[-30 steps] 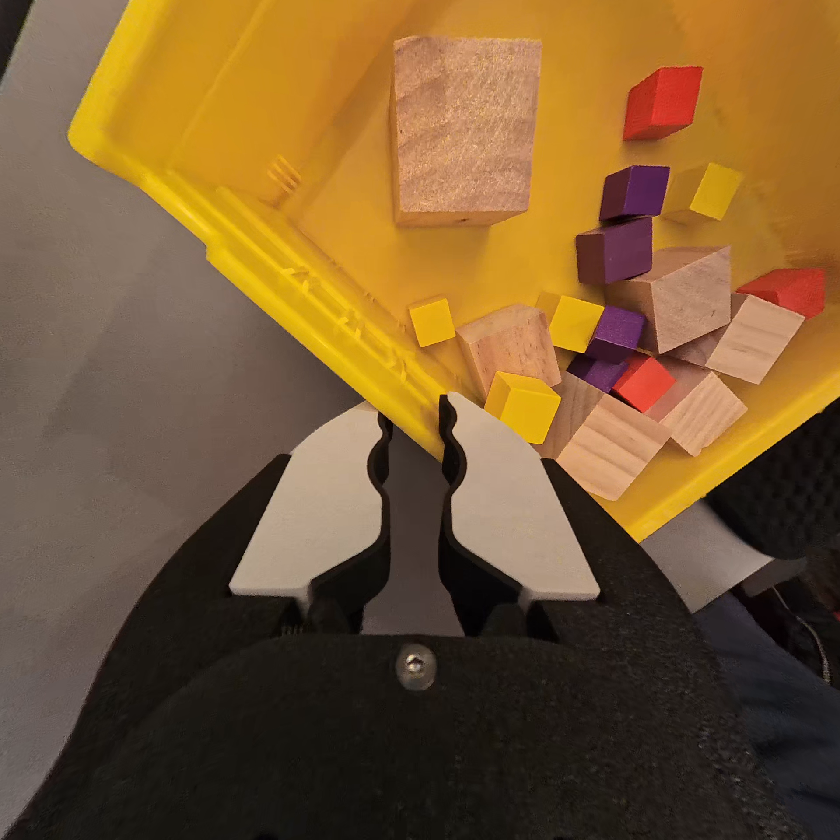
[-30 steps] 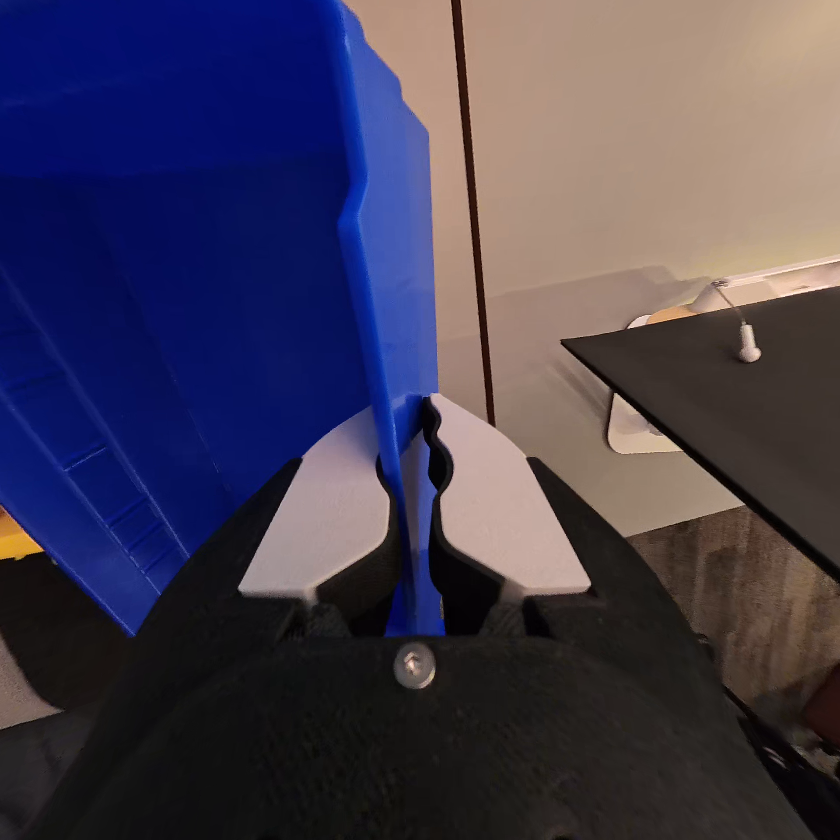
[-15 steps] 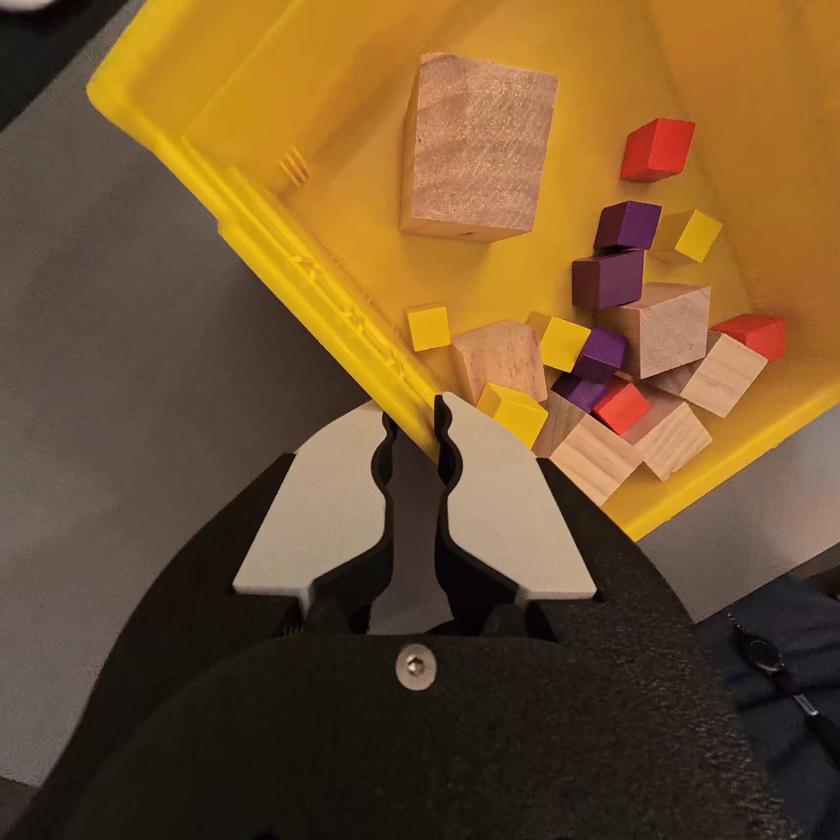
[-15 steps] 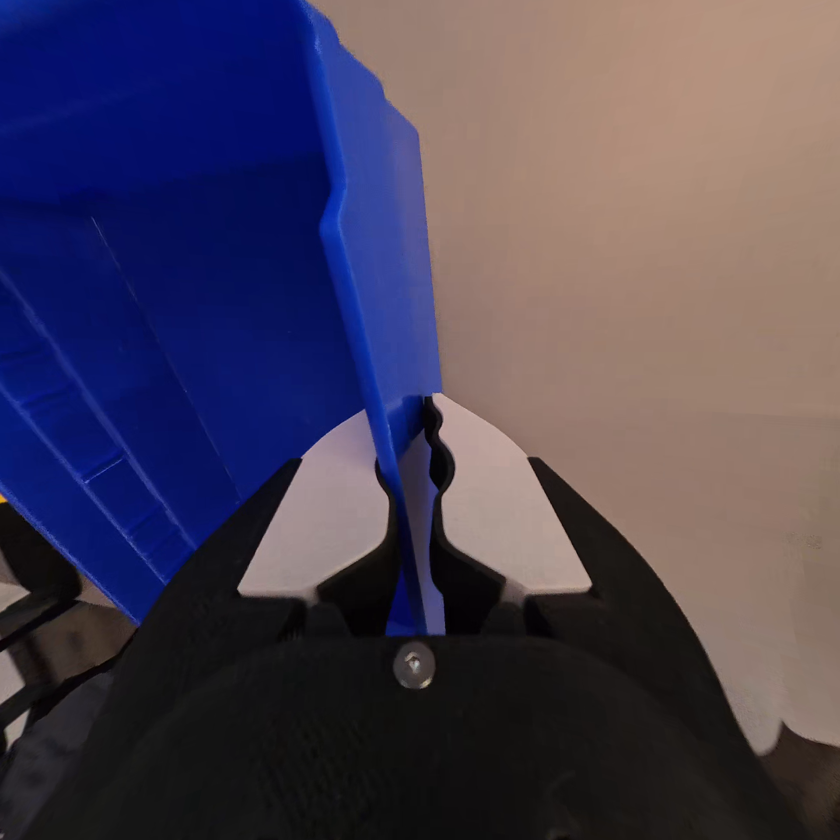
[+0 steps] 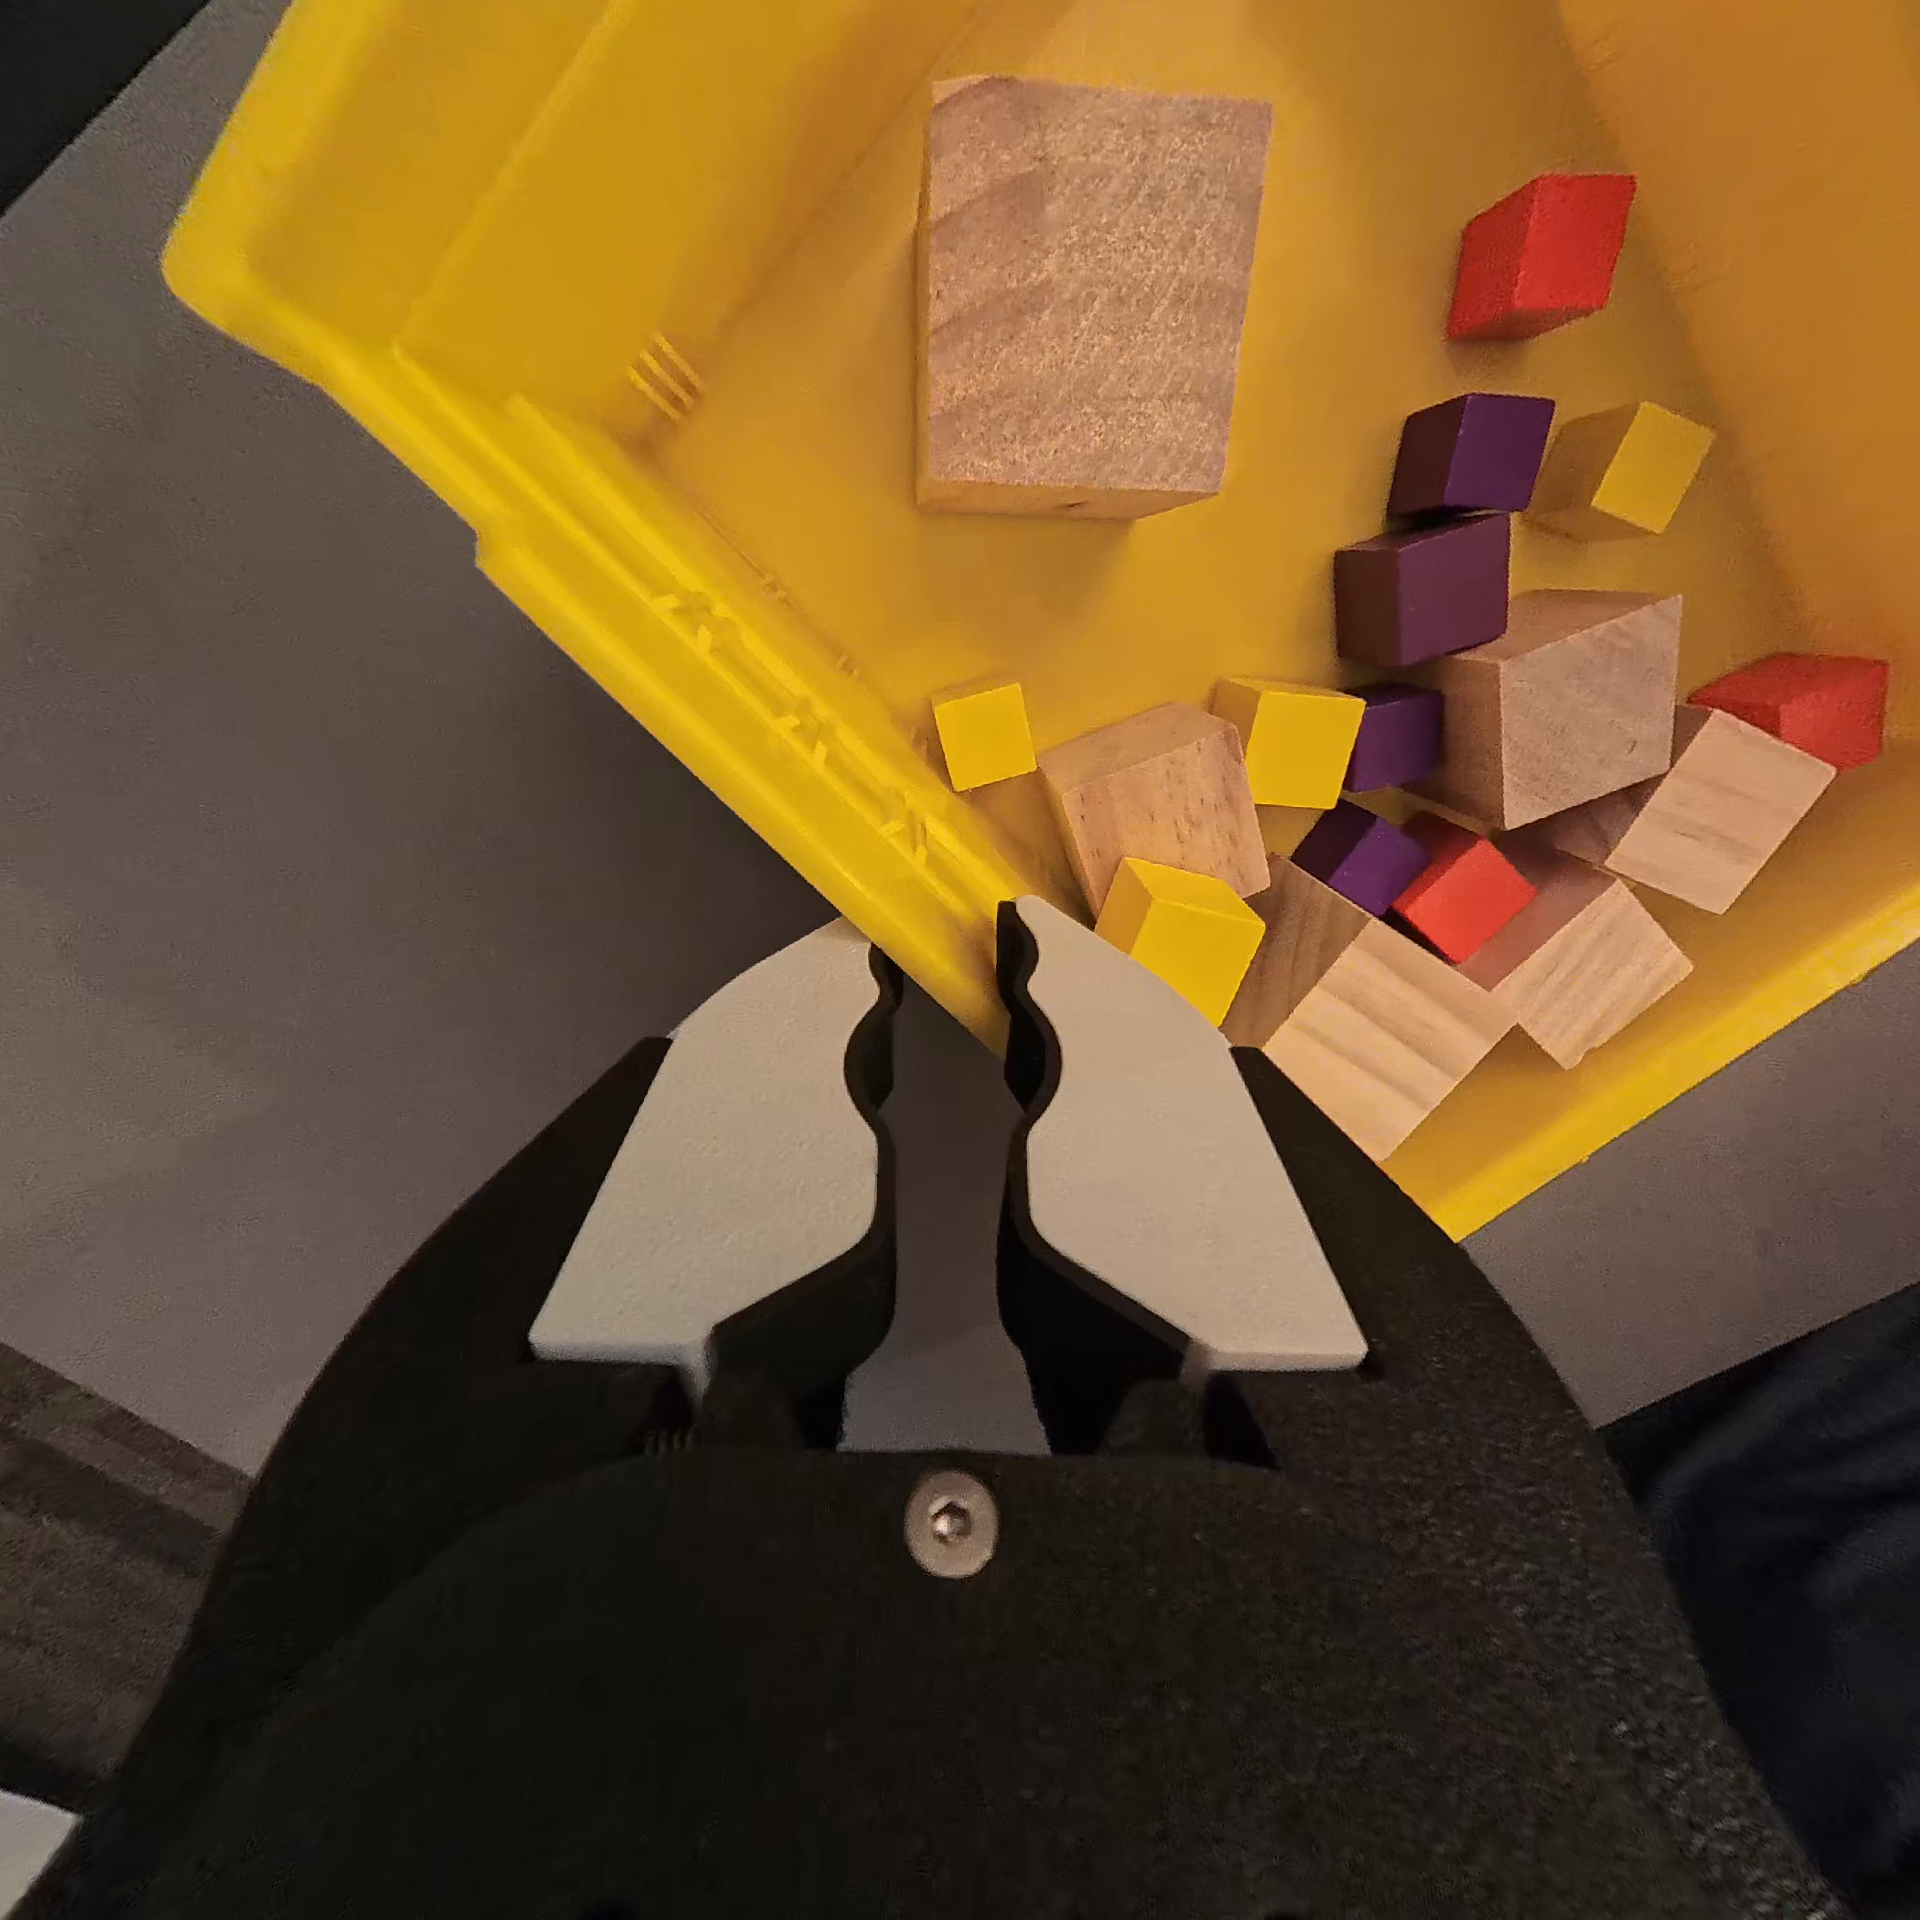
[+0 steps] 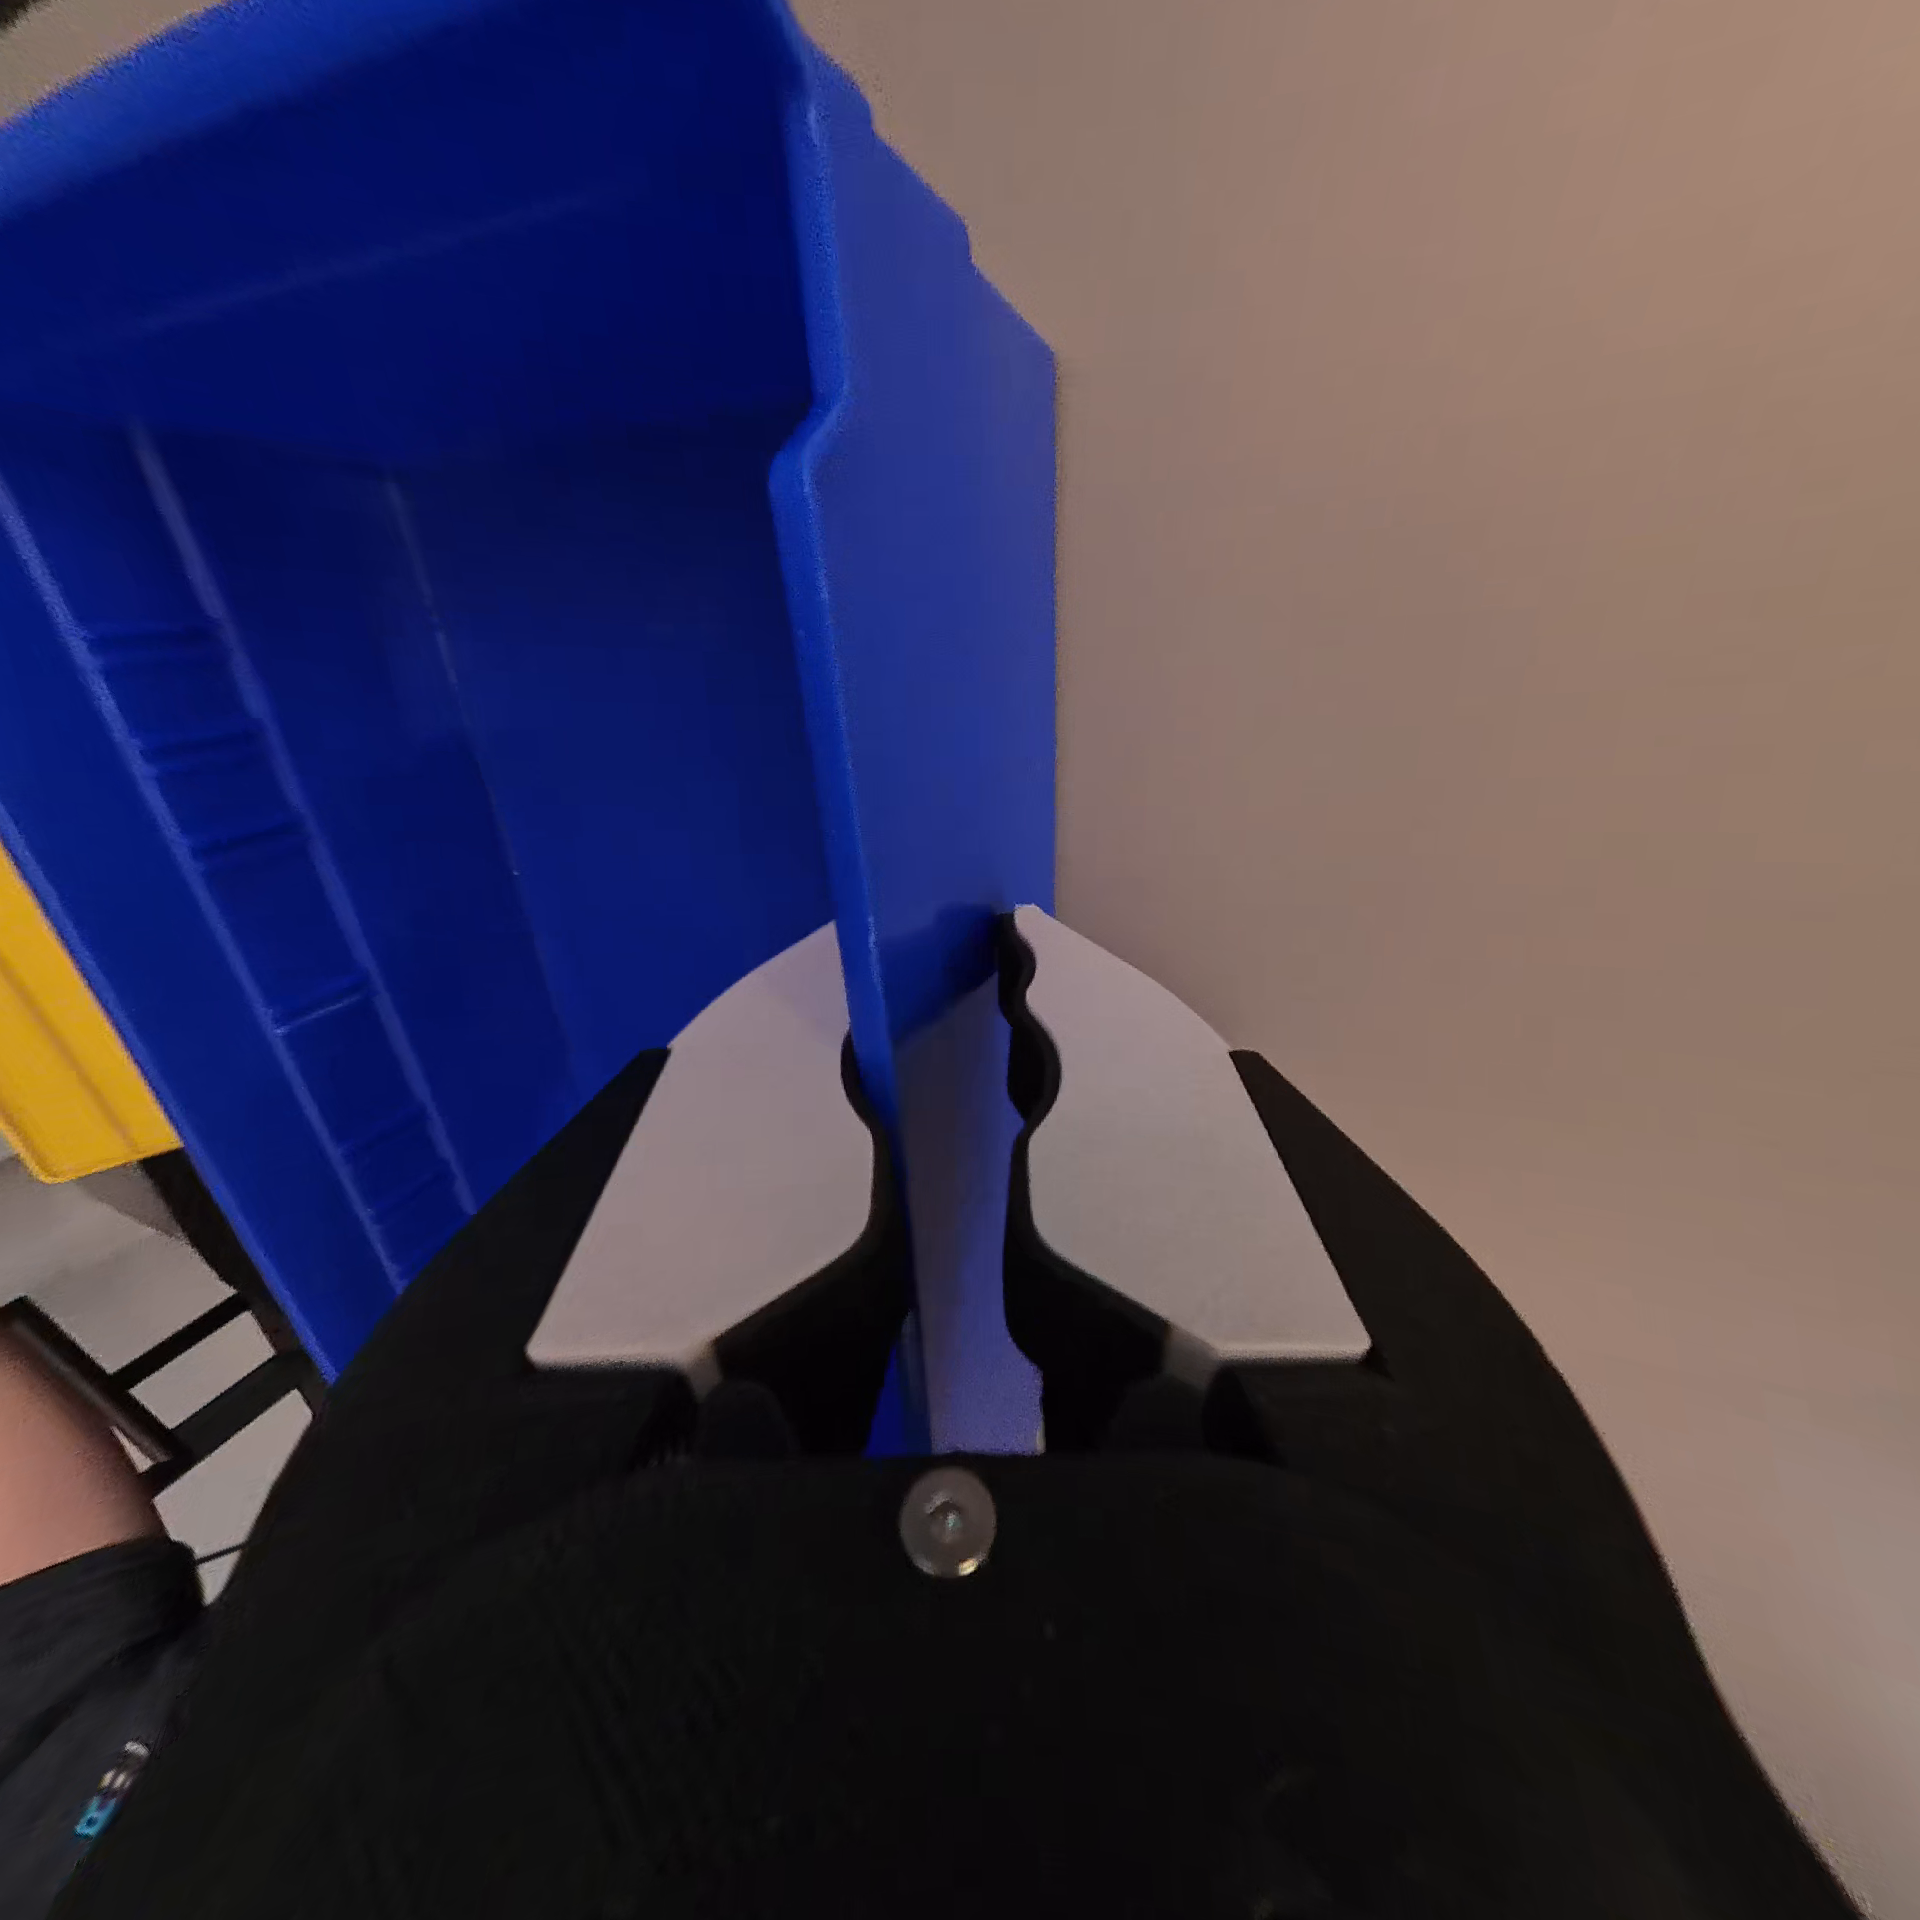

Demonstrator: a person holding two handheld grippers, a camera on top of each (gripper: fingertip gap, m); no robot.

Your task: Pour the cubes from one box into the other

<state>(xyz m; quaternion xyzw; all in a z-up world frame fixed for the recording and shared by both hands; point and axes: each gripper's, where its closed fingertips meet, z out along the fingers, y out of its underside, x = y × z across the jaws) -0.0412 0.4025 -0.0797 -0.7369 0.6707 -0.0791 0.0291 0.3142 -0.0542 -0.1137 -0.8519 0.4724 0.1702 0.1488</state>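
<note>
Nearby, yellow box (image 6: pixel 62 1049) beside blue box (image 6: pixel 468 623).

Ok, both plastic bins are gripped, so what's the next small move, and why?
Probably lower the empty blue plastic bin in the right gripper back down: the wooden and painted cubes already lie in the yellow plastic bin, clamped by the left gripper.

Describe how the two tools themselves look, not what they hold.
Both look alike. The left tool has two pale grey, wedge-shaped fingers with wavy black inner edges, set in a black, rough-textured body with one silver hex screw at its middle. The right tool is the same: grey fingers, black body, one screw. No cables show on either.
</note>
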